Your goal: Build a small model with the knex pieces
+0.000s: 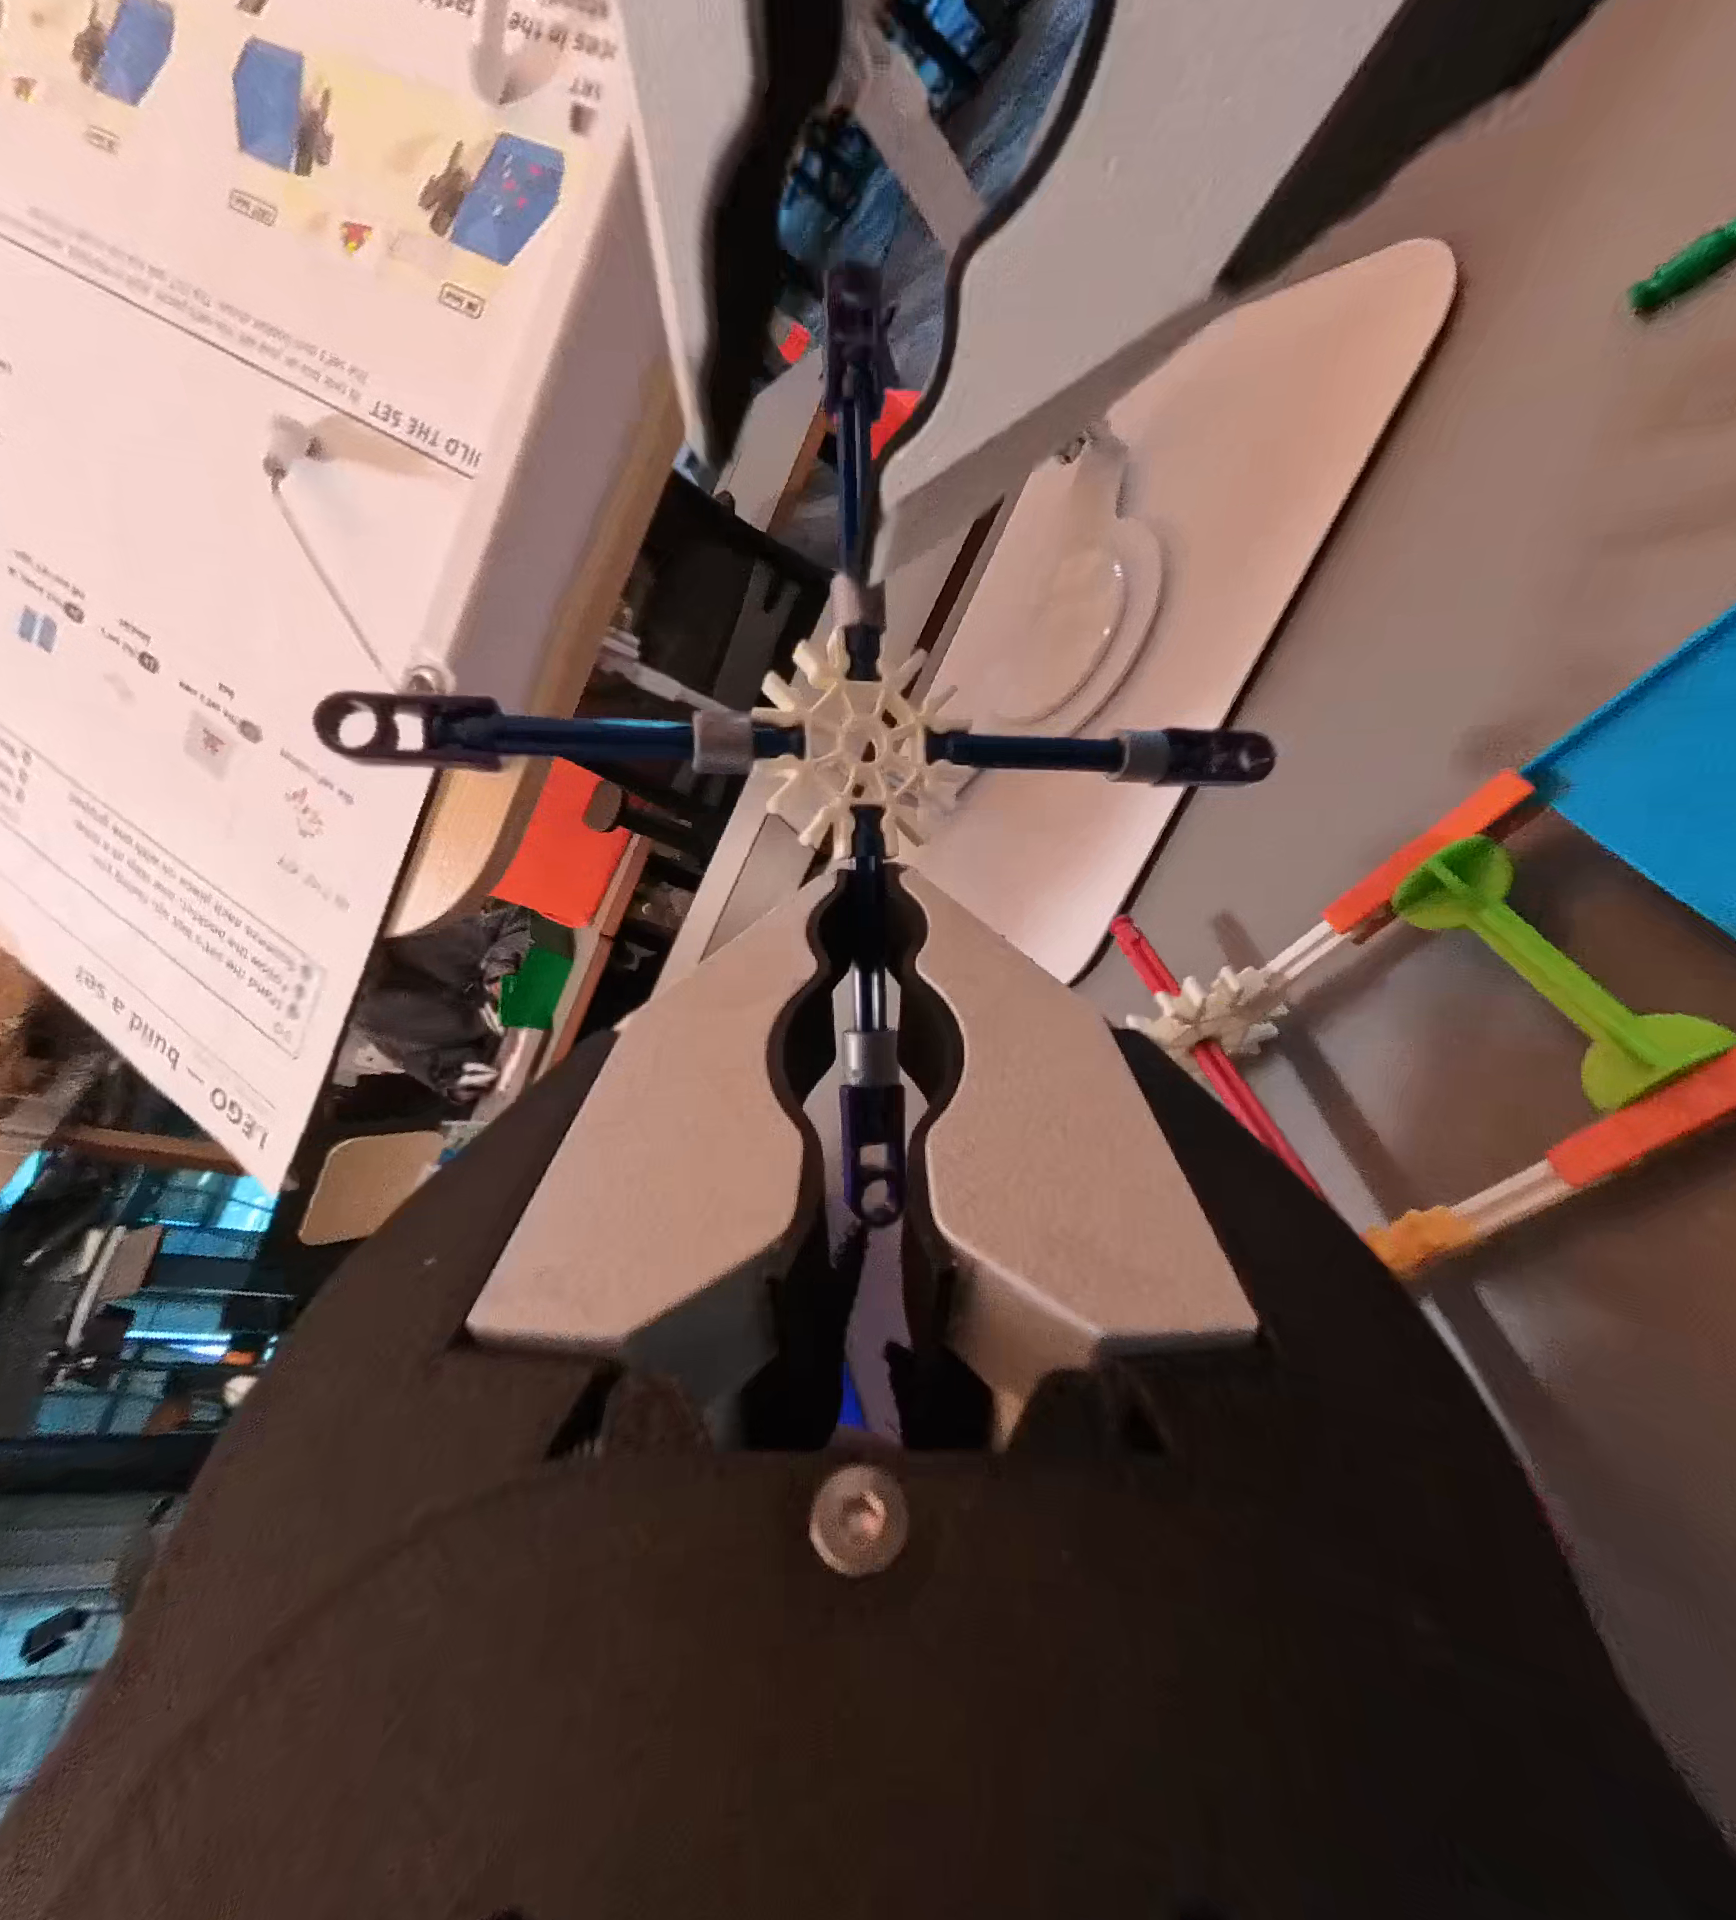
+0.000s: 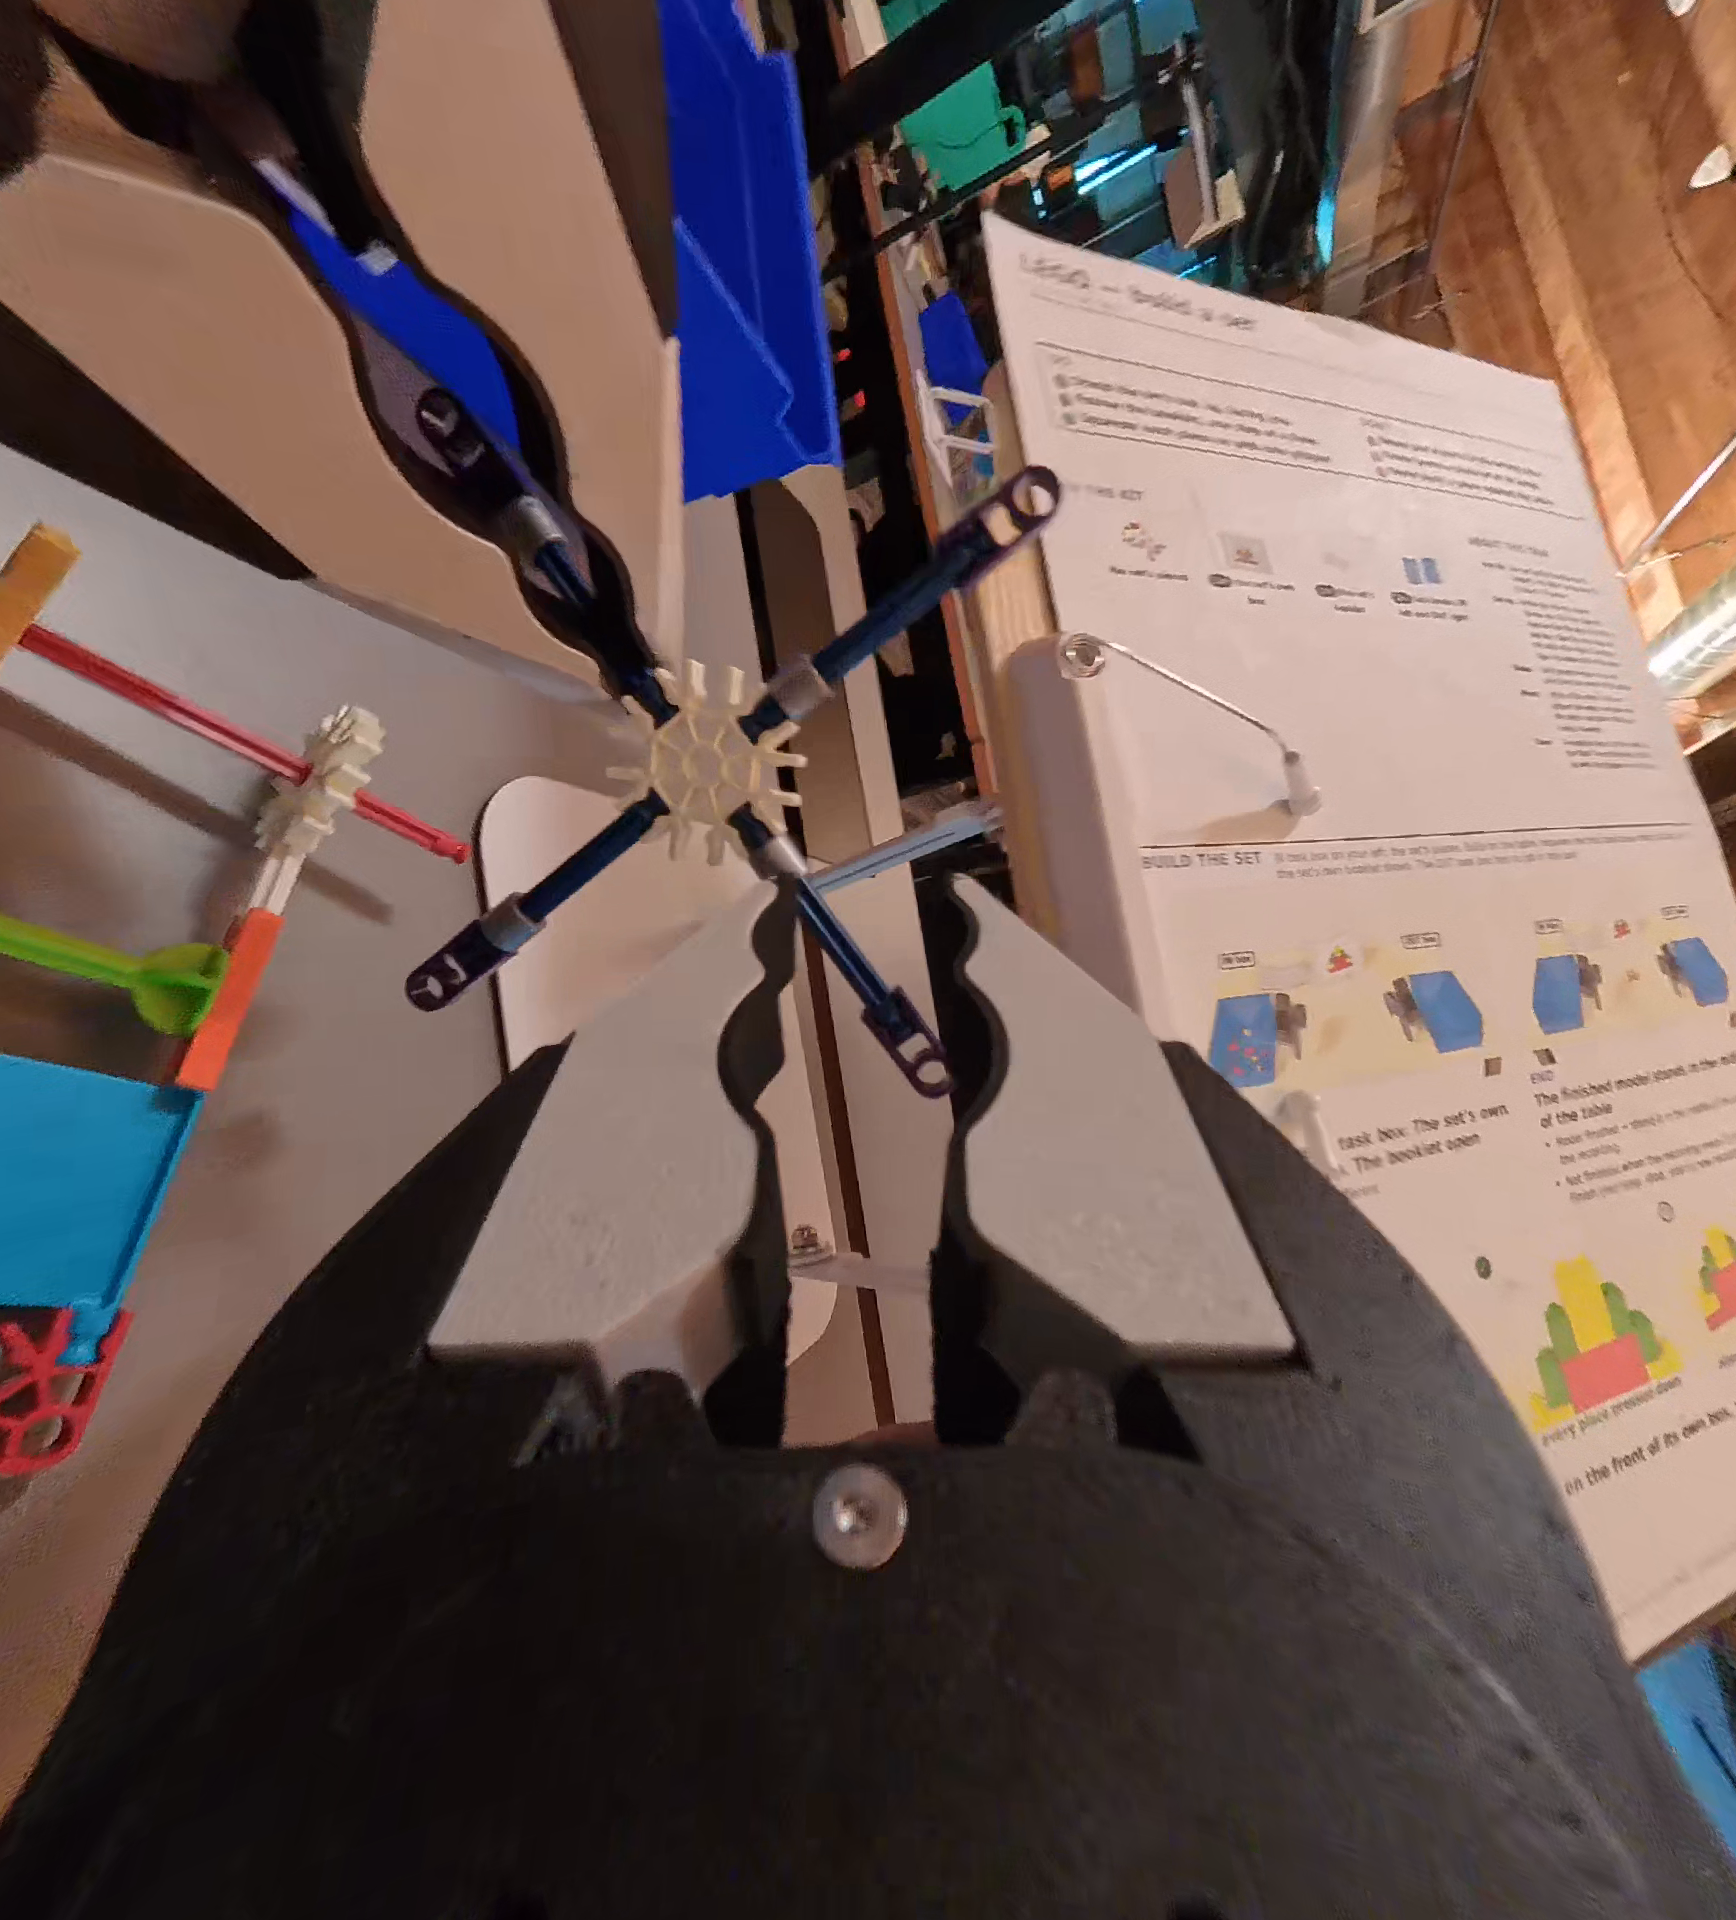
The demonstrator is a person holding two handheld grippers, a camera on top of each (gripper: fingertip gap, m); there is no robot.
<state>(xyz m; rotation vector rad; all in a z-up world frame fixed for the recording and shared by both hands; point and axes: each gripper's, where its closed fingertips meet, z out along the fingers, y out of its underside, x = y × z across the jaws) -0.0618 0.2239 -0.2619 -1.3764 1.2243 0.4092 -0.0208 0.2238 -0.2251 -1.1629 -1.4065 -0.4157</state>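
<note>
Holding a cross of dark blue rods (image 1: 583, 732) in the air by the grey table (image 1: 1622, 520).
A big printed sheet (image 2: 1363, 727) stands behind it, and a blue tray (image 1: 1695, 748) sits off to one side. The left gripper (image 1: 866, 883) is squeezed tight on one rod (image 1: 869, 977), right under the white snowflake hub (image 1: 856, 750). I think that is a snug, steady spot. The right gripper (image 2: 874, 894) is apart, with its fingers on each side of the opposite rod (image 2: 859, 977), not pinching it.
</note>
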